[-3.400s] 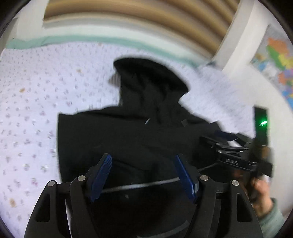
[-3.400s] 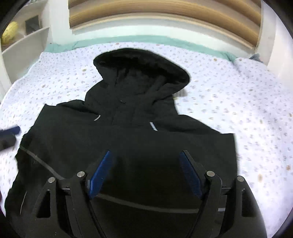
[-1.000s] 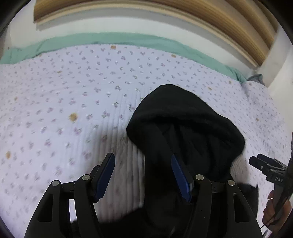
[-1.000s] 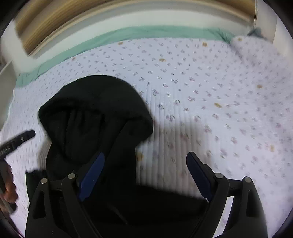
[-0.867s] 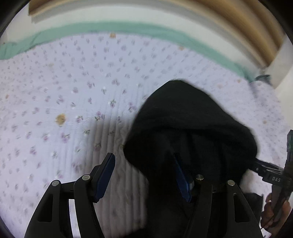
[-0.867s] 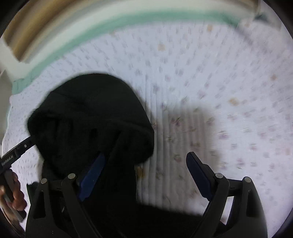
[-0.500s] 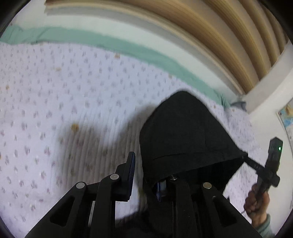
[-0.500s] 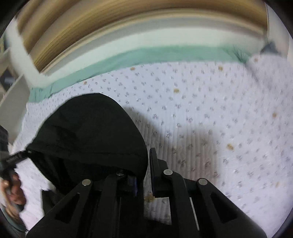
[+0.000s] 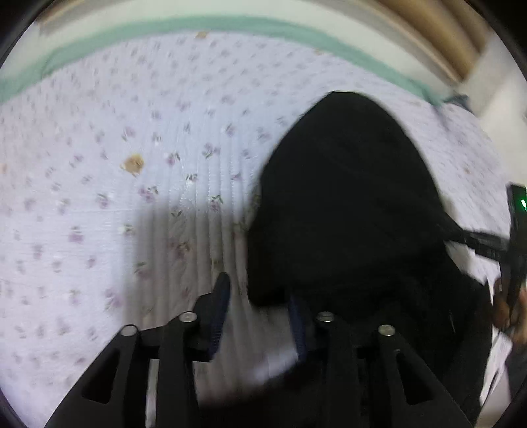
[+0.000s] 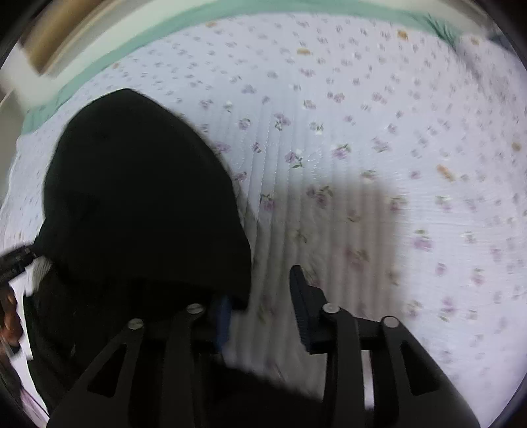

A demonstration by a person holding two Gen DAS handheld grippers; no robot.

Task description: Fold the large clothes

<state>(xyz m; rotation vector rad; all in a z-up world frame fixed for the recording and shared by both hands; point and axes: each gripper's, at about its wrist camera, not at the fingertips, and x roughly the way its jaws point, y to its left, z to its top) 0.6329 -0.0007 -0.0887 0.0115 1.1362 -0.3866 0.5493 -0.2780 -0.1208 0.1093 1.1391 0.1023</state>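
Note:
A black hooded garment lies on the bed; its hood (image 9: 349, 197) fills the right of the left wrist view and the left of the right wrist view (image 10: 141, 197). My left gripper (image 9: 260, 306) is open, its jaws a hand's width apart, at the hood's left edge. My right gripper (image 10: 260, 303) is open at the hood's right edge. The hood's rim hangs over one blue finger pad of each gripper. The rest of the garment is hidden below the frames.
The bed has a white quilt with small purple flowers (image 9: 131, 148) and a green edge (image 9: 230, 24) at the far side. The right gripper and the hand holding it show at the right edge of the left wrist view (image 9: 507, 250).
Half a second ago both grippers were shut on the hood's edges with the hood lifted. Now both have opened and the hood lies folded toward me.

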